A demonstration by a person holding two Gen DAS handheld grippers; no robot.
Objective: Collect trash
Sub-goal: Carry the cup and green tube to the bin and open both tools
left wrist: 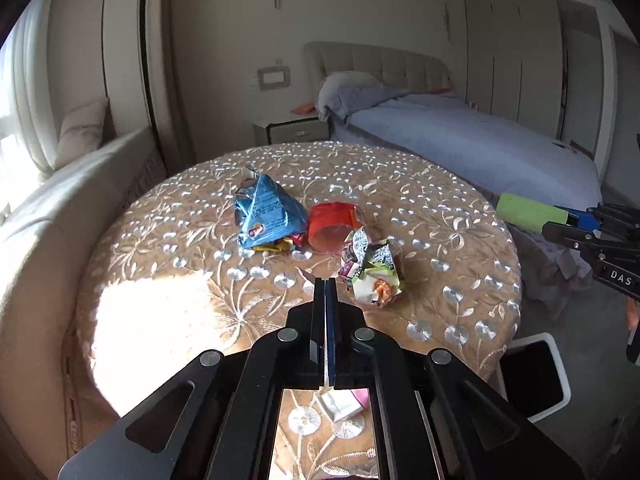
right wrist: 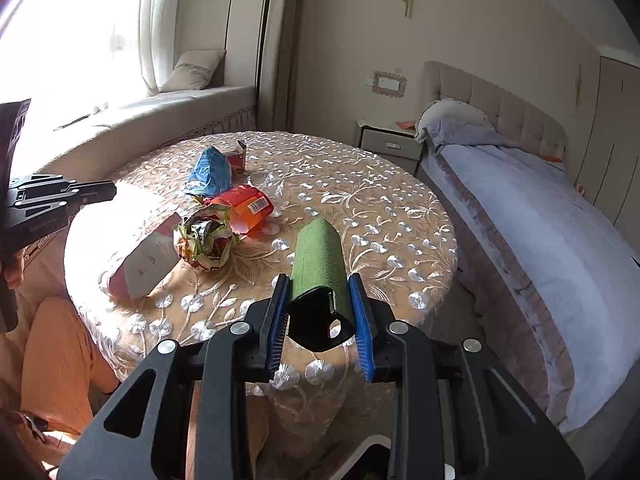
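Left wrist view: my left gripper [left wrist: 326, 292] fully closed, empty; crumpled wrapper [left wrist: 370, 270] just ahead-right. Right gripper [right wrist: 322, 312] clamps green roller [right wrist: 318, 256].

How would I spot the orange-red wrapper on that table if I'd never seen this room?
Find the round table with the embroidered cloth, beside the bed. Near its middle lies a cluster of litter. The orange-red wrapper sits between the blue bag and the crumpled ball of packaging, and alone shows a white barcode sticker.
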